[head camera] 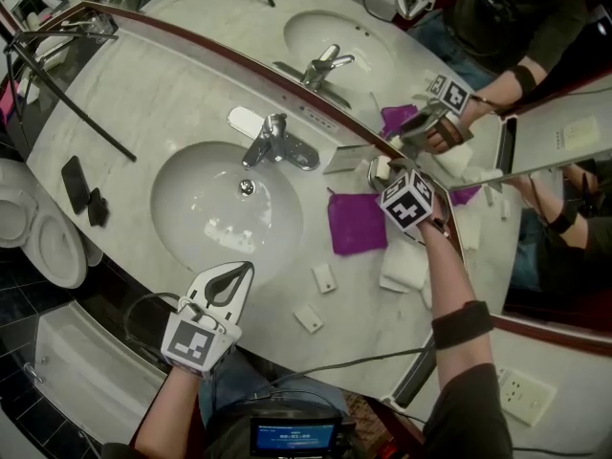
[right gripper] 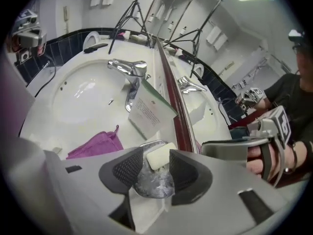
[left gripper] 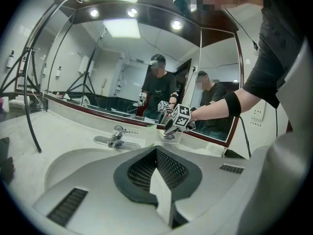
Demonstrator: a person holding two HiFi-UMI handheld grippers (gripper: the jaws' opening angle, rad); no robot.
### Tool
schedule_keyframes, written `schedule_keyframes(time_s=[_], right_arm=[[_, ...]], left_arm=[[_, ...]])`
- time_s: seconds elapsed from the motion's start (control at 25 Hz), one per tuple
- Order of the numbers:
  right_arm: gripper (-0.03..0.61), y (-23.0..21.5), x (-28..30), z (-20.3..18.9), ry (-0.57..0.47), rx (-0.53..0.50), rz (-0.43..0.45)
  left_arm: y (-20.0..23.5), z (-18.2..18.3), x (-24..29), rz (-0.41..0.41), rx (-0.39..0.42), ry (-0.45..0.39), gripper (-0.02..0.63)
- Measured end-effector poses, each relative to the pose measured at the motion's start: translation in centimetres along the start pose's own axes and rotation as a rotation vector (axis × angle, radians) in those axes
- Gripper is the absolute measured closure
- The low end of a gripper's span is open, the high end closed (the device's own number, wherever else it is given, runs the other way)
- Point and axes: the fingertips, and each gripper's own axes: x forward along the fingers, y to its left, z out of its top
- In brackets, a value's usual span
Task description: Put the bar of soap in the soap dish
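A: Just right of the faucet [right gripper: 128, 73], against the mirror [head camera: 210, 8], the bar of soap [right gripper: 161, 156] is seen lying in the soap dish [right gripper: 155, 182], at its far end.

B: Right gripper [right gripper: 157, 166]?

A: Jaws are held well apart, nothing gripped. The soap is flanked by both pads and sits closest to the one farther from the faucet. Contact there can't be ruled out.

B: Release is judged to be the step in hand. Jaws should be kept wide and lifted straight up, so the bar isn't dragged out.

A: Left gripper [head camera: 234, 277] is fully closed, empty, parked in front of the faucet, across the basin [head camera: 191, 208].
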Motion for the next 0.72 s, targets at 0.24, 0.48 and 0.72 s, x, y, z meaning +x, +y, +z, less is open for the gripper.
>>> schedule_keyframes(time_s=[0.24,0.48,0.72], right_arm=[[0.342,-0.8,0.0,0.3,-0.045,0.23,-0.031],[0.341,-1.7,0.5,-0.7,-0.03,0.4,-0.066],[0.352,-1.6,2.2,-1.9,0.014,0.417,-0.047]], left_arm=[[0.1,0.1,0.1,0.0,0.001,0.002,0.612],[0.1,0.1,0.3,-0.004,-0.001,0.004,0.612],[0.3,0.0,0.3,-0.001,-0.004,0.007,0.612]])
